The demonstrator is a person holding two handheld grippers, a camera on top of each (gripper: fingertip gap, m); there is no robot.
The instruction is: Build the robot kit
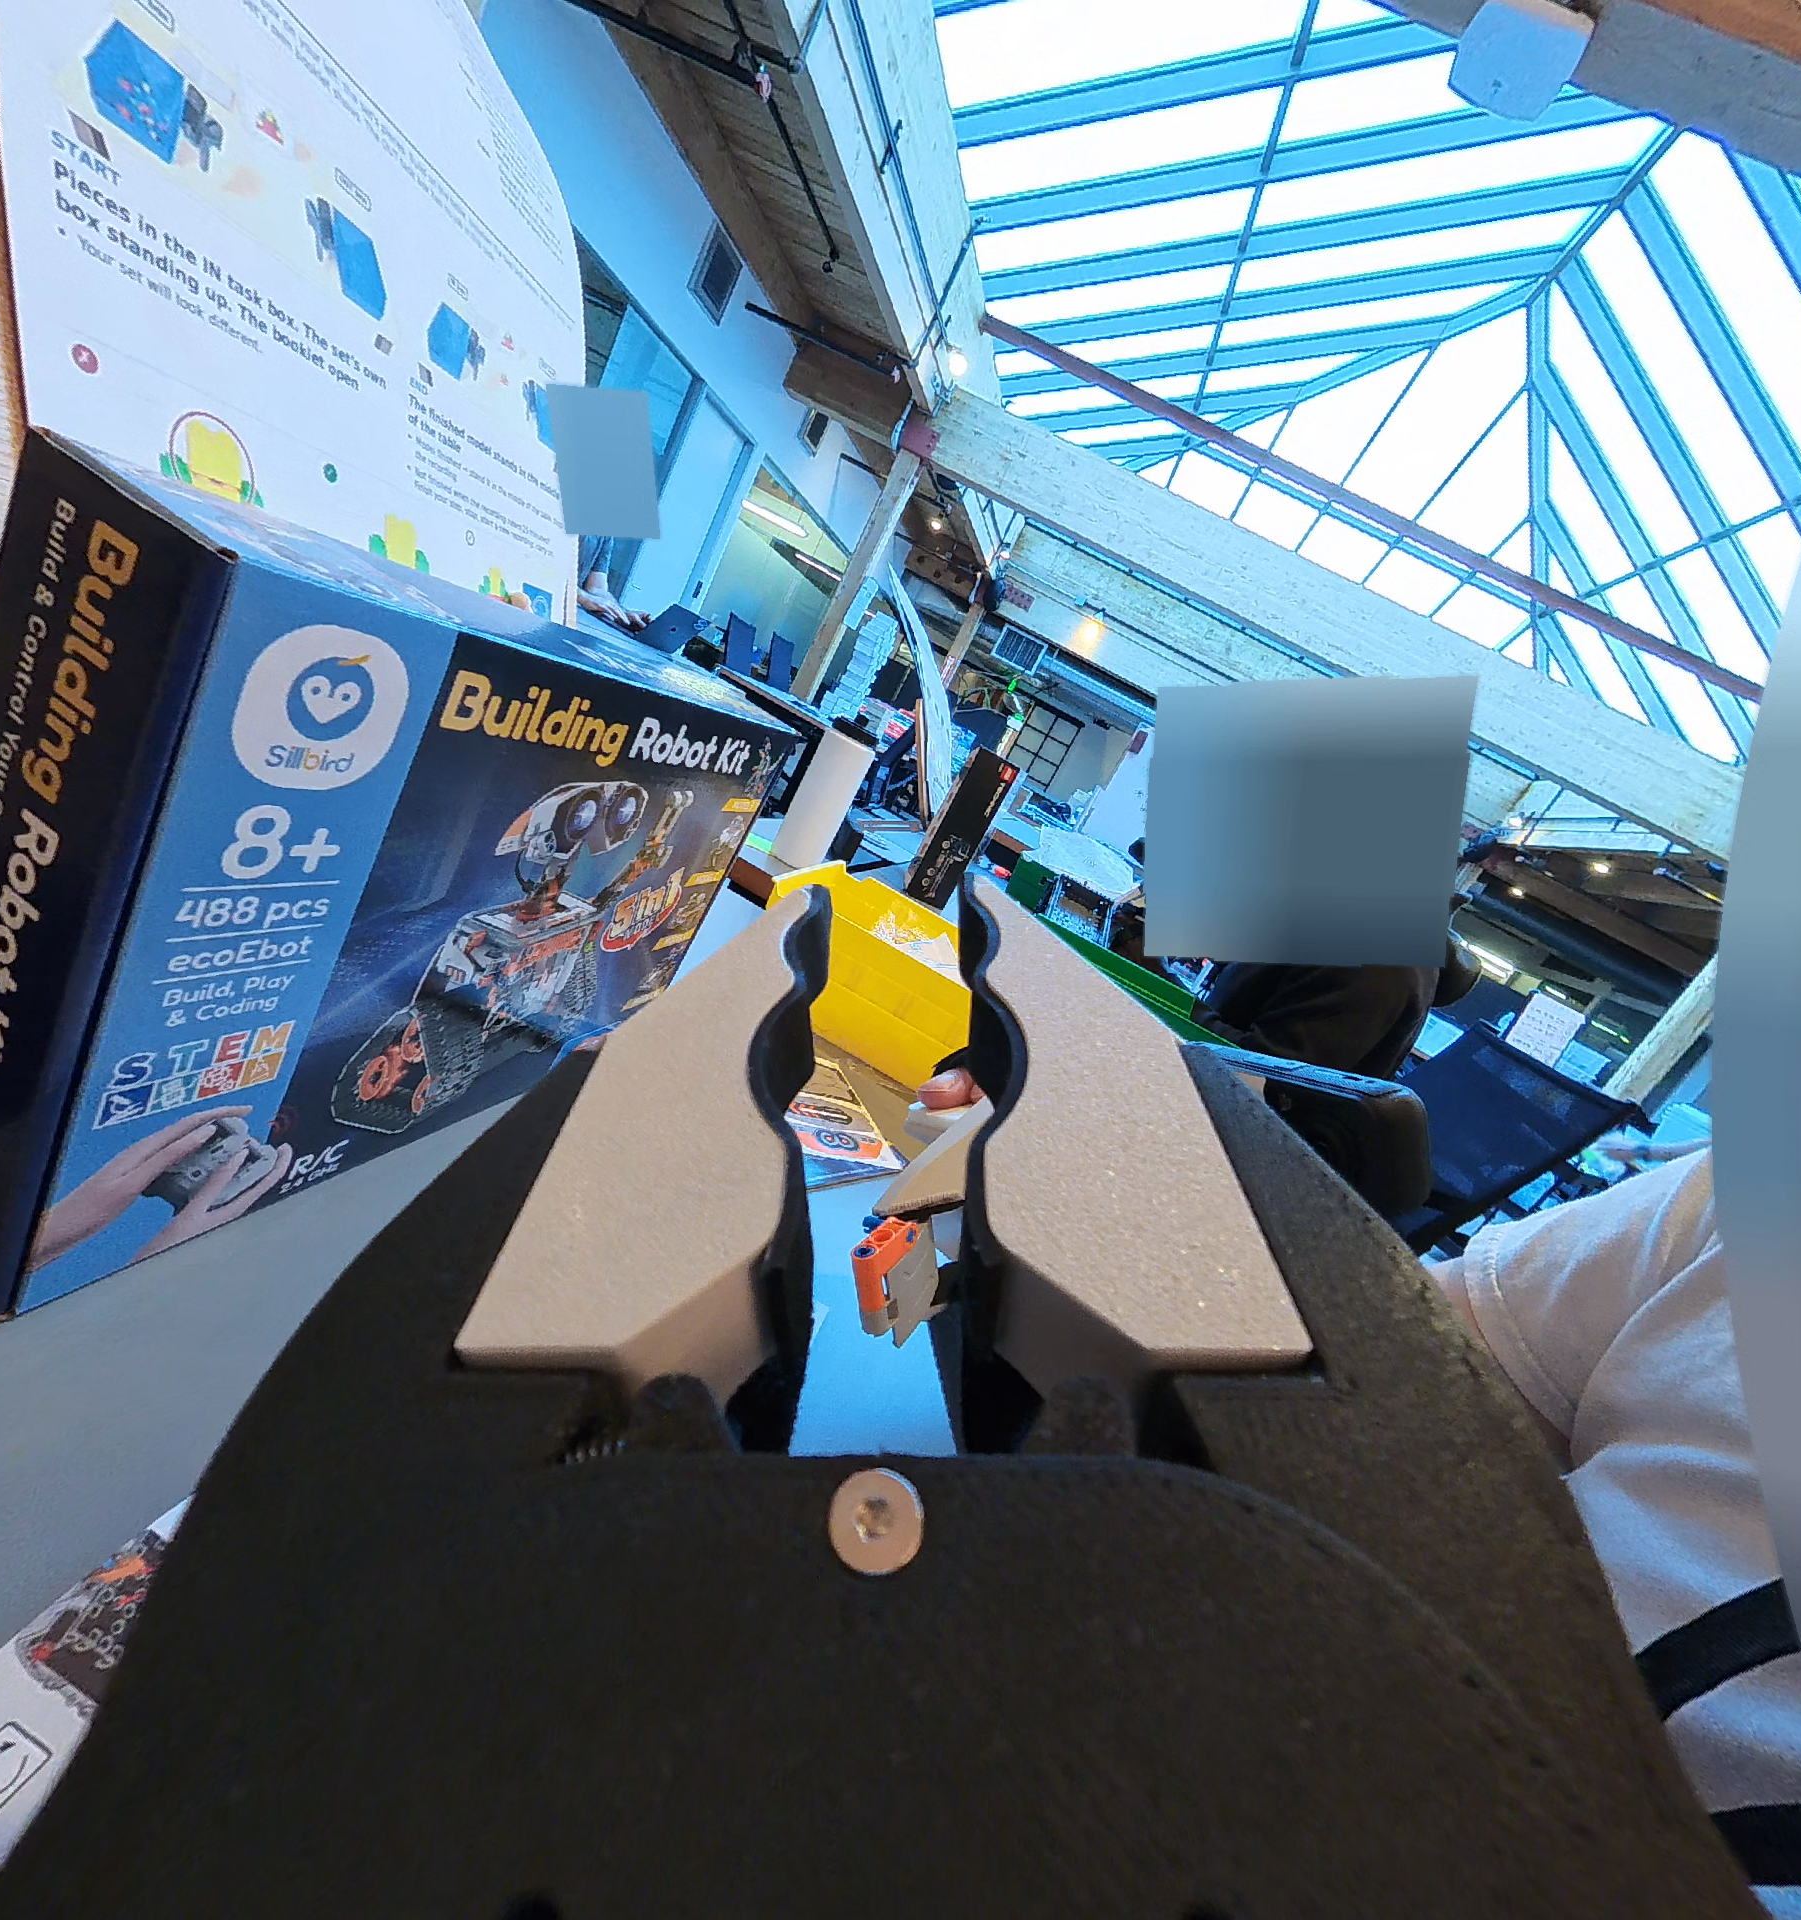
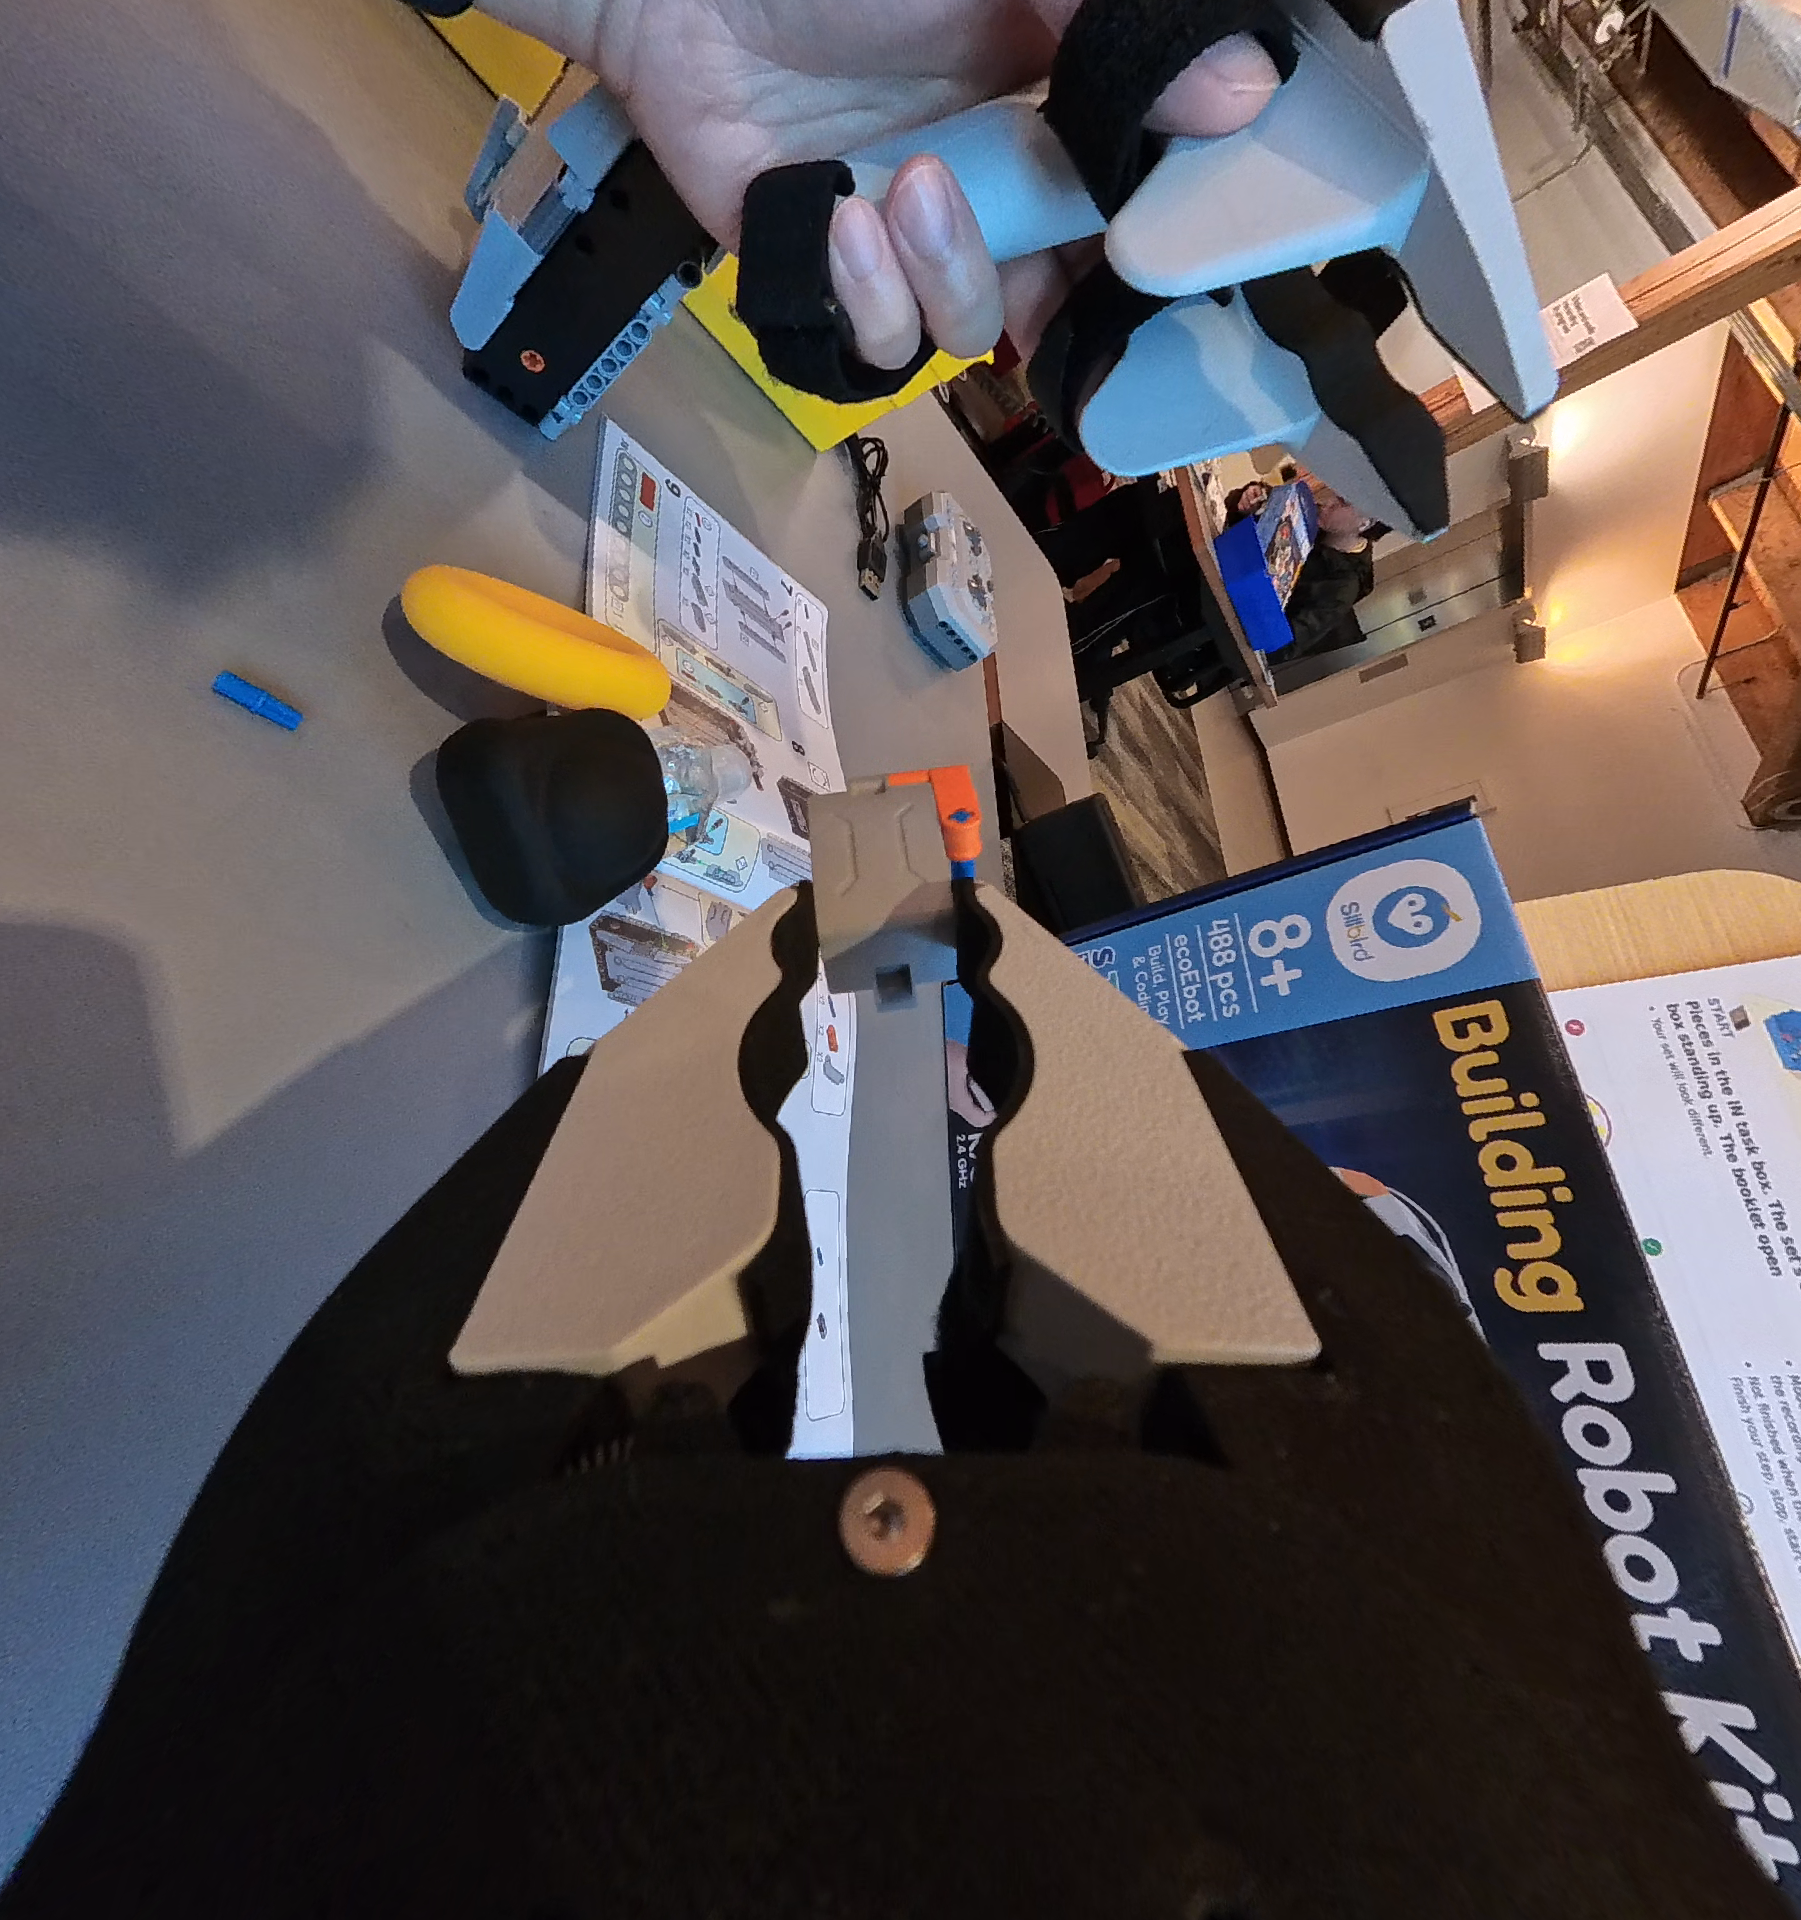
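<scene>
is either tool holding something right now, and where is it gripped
The right tool grips a grey plastic block with an orange connector by its near end. The left tool holds nothing.

On the table (image 2: 148, 1039) lie one blue peg (image 2: 257, 701), one yellow ring (image 2: 532, 639), one black pouch (image 2: 553, 816), one open instruction booklet (image 2: 740, 634), one grey remote (image 2: 946, 582), one black cable (image 2: 872, 520), one kit box (image 2: 1447, 1091) and one yellow bin (image 1: 891, 982).

Grey table (image 2: 148, 436), blue kit box (image 2: 1395, 1039), open booklet (image 2: 740, 644), yellow ring (image 2: 532, 639), blue pin (image 2: 257, 700), grey controller (image 2: 948, 582)
</scene>
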